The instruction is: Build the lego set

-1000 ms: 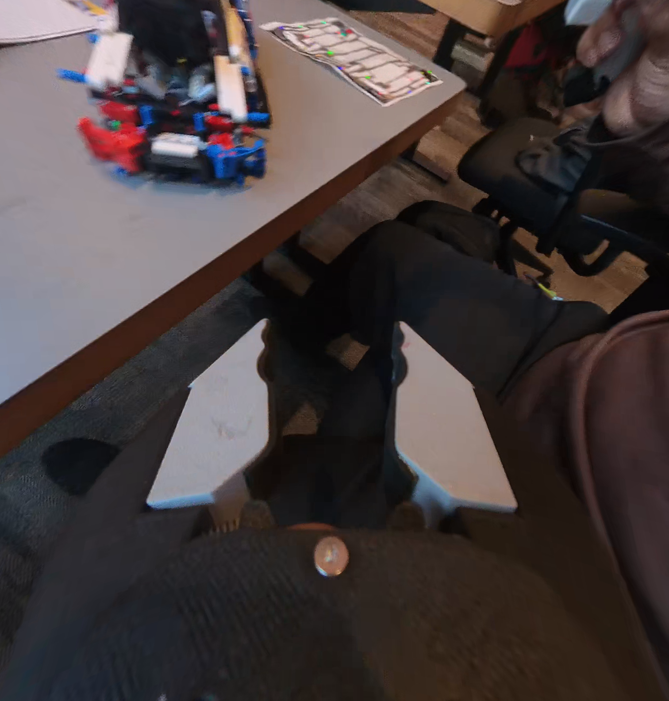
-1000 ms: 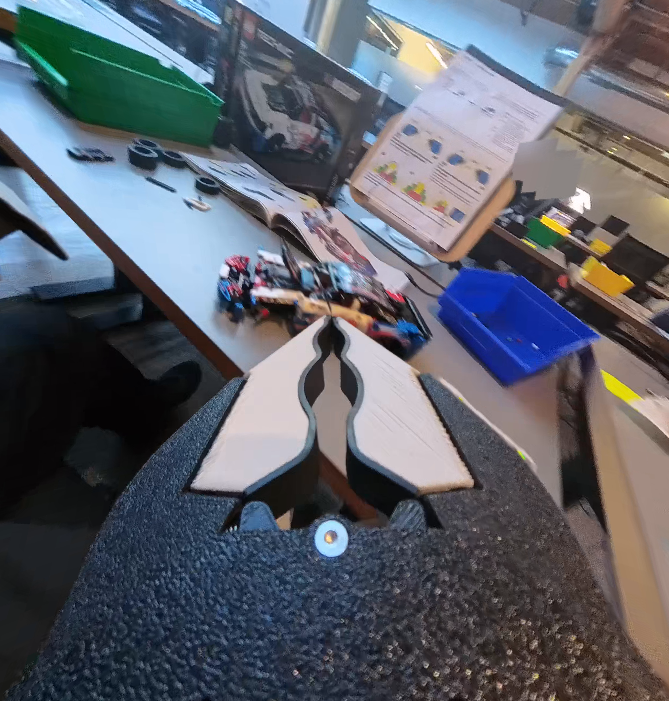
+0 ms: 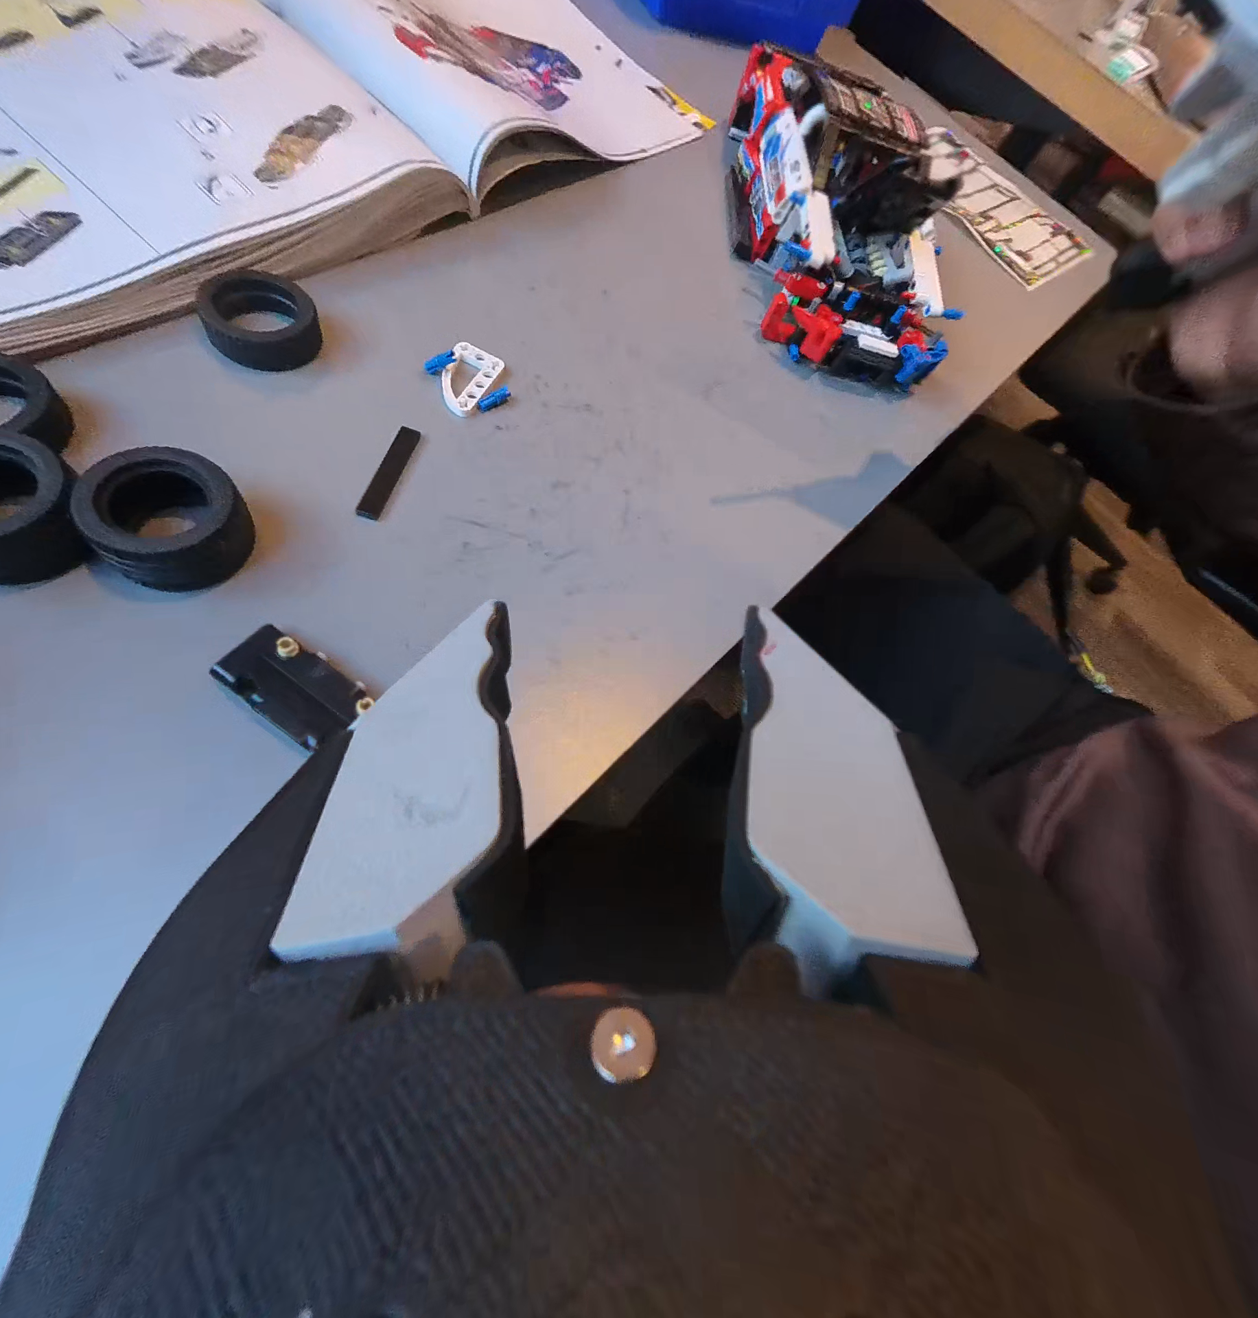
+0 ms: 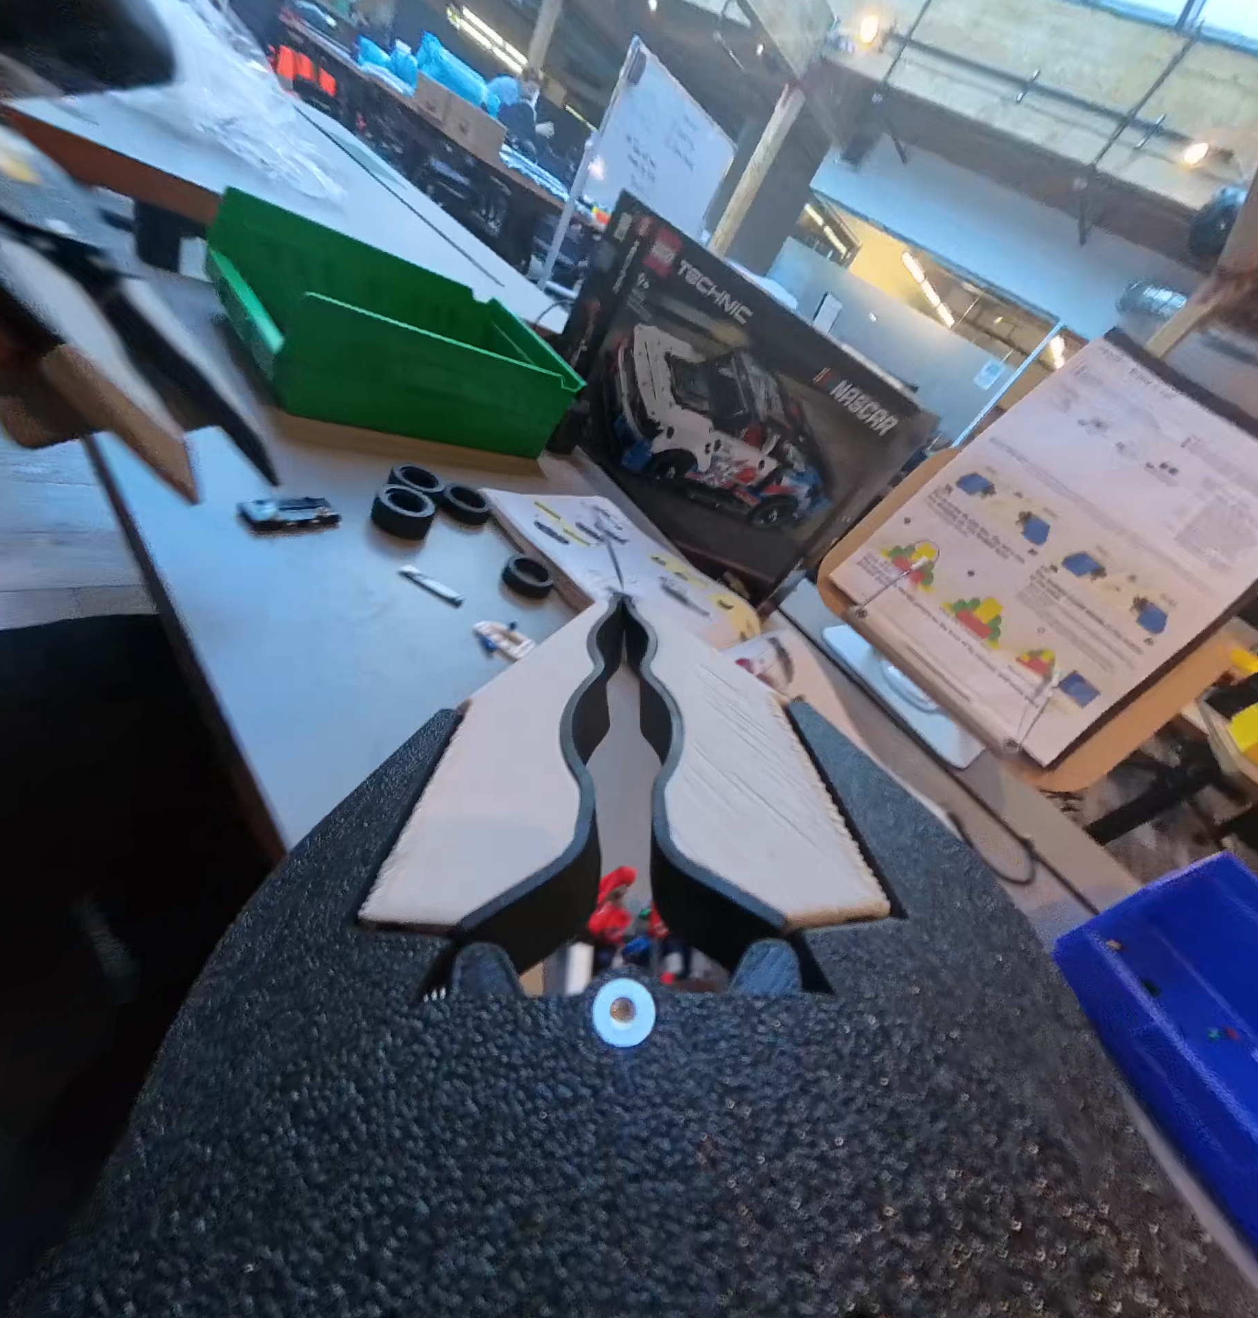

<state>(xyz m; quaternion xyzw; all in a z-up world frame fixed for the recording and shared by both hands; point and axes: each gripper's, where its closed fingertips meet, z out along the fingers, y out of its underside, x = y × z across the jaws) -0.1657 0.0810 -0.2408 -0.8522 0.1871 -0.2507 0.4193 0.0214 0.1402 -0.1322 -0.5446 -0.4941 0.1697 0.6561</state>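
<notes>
A: Where is the half-built car (image 3: pixel 843 235) placed?

B: On the desk (image 3: pixel 611 442), far corner. The left tool (image 3: pixel 622 627) is released, the right tool (image 4: pixel 622 606) clenched, empty. Loose parts should be approached slowly.

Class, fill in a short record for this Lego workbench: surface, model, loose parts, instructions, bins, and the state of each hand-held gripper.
surface: grey table
model: part-built red, blue and white car, near the table corner
loose parts: four black tyres, white beam with blue pins, black flat strip, black block
instructions: open booklet
bins: green bin, blue bin
left hand-held gripper: open, empty
right hand-held gripper: shut, empty
</notes>
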